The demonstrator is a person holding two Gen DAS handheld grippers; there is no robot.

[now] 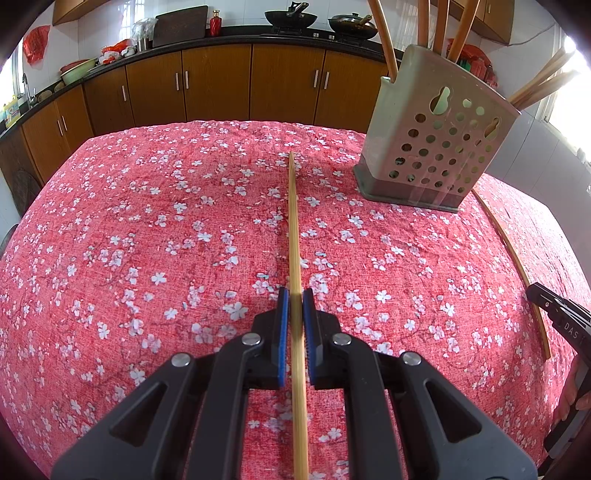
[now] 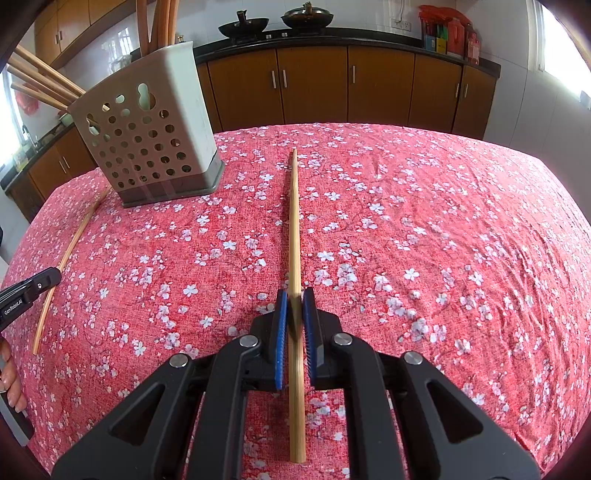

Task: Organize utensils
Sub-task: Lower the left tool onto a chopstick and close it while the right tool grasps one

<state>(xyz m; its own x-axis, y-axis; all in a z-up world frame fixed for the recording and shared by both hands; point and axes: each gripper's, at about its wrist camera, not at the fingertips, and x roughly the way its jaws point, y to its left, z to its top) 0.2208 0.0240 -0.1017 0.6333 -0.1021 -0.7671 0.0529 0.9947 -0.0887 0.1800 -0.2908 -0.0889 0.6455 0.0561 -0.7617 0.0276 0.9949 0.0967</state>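
Observation:
My left gripper [image 1: 296,295] is shut on a bamboo chopstick [image 1: 294,229] that points forward over the red floral tablecloth [image 1: 147,240]. My right gripper [image 2: 295,293] is shut on a second bamboo chopstick [image 2: 294,221], also pointing forward. A beige perforated utensil holder [image 1: 434,140] stands at the right in the left wrist view and at the left in the right wrist view [image 2: 147,140]; several wooden utensils stick out of it. The right gripper shows at the right edge of the left wrist view [image 1: 535,291], where the right gripper's chopstick [image 1: 517,258] also appears. The left gripper shows at the left edge of the right wrist view [image 2: 51,277], where the left gripper's chopstick [image 2: 70,254] also appears.
Brown kitchen cabinets [image 1: 221,81] with a dark counter run behind the table. Woks [image 2: 243,27] sit on the stove. A person's hand [image 2: 11,373] shows at the left edge of the right wrist view.

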